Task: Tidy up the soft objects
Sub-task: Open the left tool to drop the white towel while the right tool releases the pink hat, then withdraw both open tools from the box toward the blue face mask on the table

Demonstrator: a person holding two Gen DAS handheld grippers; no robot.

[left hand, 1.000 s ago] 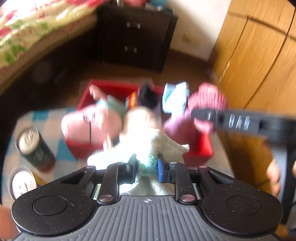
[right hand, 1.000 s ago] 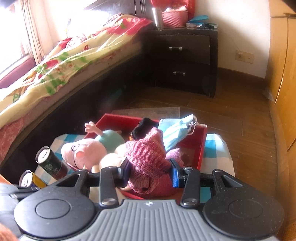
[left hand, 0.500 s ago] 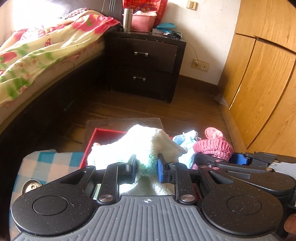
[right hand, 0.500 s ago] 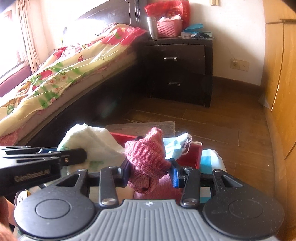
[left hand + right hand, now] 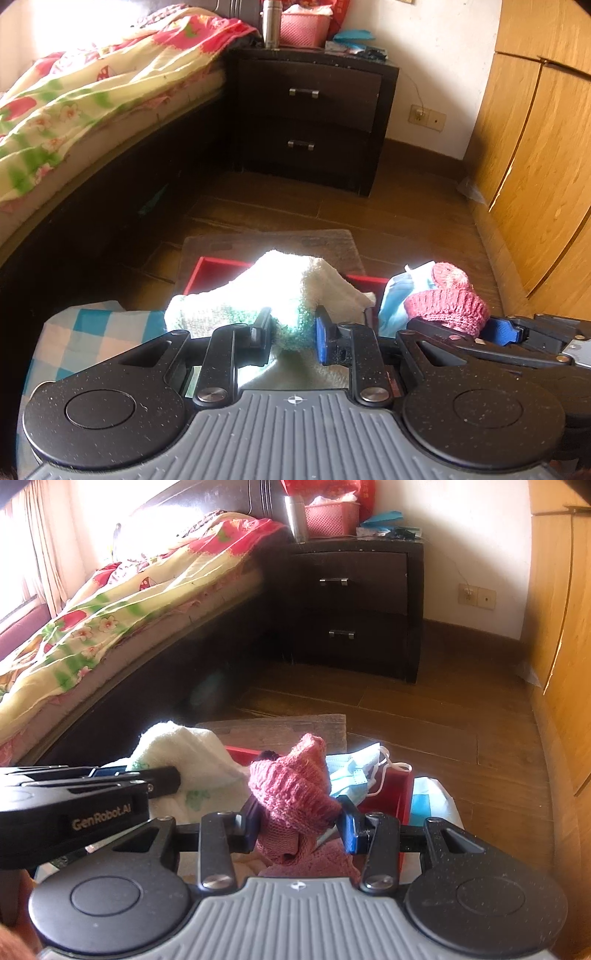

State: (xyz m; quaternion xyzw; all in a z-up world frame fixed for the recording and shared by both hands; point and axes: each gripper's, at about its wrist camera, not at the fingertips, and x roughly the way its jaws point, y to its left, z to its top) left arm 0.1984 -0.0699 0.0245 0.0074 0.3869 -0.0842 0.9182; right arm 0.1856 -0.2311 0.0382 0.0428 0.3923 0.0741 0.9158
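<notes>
— What is your left claw (image 5: 292, 332) doing?
— It is pinching the white towel (image 5: 280, 284) — the cloth is bunching up over the red tray (image 5: 207, 267), beside the checked cloth (image 5: 92, 332) on the counter.
— And the right?
— My right claw (image 5: 300, 823) is gripping the pink knit hat (image 5: 295, 786), just ahead of the blue face mask (image 5: 354, 771) lying in the tray.

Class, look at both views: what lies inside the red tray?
Little shows: the red tray holds a blue face mask at its right end. The white towel and pink knitted hat cover the rest.
</notes>
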